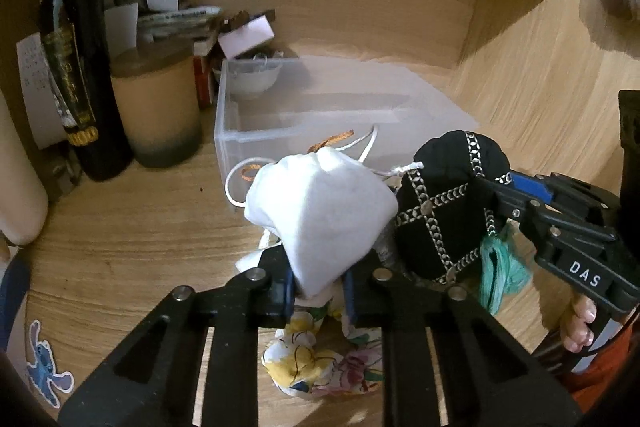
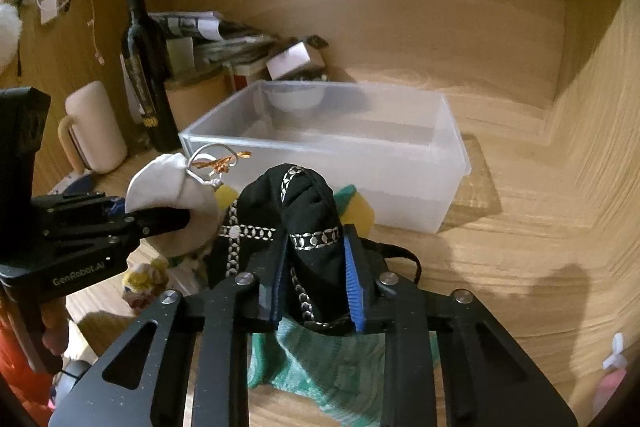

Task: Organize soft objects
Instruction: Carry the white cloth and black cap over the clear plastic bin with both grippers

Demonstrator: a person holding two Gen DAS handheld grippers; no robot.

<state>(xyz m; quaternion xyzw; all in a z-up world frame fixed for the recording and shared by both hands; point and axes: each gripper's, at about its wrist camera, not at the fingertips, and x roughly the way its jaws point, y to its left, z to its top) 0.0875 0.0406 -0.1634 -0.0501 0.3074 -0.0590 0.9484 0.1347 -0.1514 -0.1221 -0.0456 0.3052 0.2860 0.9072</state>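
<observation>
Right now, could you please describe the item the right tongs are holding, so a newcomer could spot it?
Find the clear plastic storage bin on the wooden desk. Just before its near wall, the right tongs grip a black fabric pouch. Silver chain-patterned trim sets it apart from the plain white drawstring pouch beside it.

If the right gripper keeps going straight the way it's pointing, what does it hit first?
Most likely the near wall of the clear plastic bin. The right gripper, shut on the black embroidered pouch, points straight at it. A yellow item lies just before the bin, probably below that line; depth is unclear.
</observation>
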